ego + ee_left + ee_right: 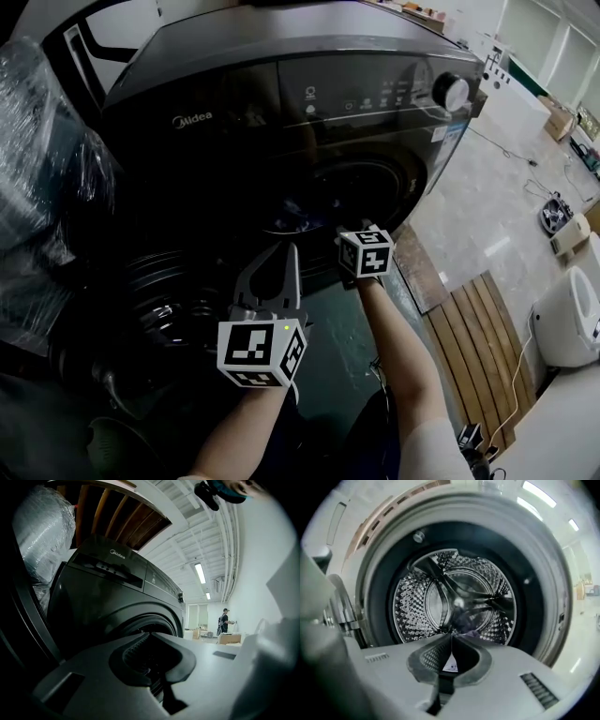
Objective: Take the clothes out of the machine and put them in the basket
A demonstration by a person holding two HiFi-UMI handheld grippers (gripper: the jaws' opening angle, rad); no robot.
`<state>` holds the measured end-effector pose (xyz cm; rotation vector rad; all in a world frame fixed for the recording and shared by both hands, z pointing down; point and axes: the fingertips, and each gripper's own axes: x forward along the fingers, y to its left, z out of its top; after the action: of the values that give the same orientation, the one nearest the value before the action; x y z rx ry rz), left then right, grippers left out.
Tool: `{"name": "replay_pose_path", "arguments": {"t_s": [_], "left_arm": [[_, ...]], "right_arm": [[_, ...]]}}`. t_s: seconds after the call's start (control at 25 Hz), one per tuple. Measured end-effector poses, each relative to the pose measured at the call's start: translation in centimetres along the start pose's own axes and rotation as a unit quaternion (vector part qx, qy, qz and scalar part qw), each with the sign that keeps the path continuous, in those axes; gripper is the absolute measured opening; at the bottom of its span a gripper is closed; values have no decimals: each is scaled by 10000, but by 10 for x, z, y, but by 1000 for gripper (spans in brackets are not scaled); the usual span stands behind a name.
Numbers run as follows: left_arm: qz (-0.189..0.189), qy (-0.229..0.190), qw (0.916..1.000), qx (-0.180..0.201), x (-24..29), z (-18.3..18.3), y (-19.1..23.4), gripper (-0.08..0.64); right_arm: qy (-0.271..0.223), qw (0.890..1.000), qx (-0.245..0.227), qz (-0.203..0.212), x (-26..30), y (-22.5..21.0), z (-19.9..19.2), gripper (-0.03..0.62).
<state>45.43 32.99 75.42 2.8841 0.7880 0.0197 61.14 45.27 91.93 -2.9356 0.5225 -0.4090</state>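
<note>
A dark front-loading washing machine (281, 103) stands with its door (164, 300) swung open to the left. The right gripper view looks straight into the steel drum (454, 597), where a bluish-purple garment (469, 622) lies at the bottom. That cloth shows faintly in the opening in the head view (295, 211). My right gripper (451, 634) is shut and empty, held just outside the drum mouth (347, 231). My left gripper (281, 251) hangs lower and left of it, in front of the open door. It is also shut with nothing in it (149, 633). No basket is clearly visible.
A bulky plastic-wrapped object (47, 178) stands left of the machine. Wooden slats (478, 337) and a white appliance (572, 319) with a cable lie on the floor to the right. A person (224, 620) stands far across the room.
</note>
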Motion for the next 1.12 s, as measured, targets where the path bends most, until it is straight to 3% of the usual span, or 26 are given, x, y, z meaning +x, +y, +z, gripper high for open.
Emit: {"name": "replay_pose_path", "arguments": {"t_s": [0.32,0.64,1.12], "left_arm": [[-21,56,10000,6,-2,-4,-4,23],[-19,82,9999,-67,-3,-7,-2,23],[14,141,9999,99,-6,-9,-4,23]], "right_arm": [[-374,9988,266,140,-45,9,16,14],[-586,9979,64,261,-92,17,39,14],[-1281,9894,499,462,-155,30,62,12]]}}
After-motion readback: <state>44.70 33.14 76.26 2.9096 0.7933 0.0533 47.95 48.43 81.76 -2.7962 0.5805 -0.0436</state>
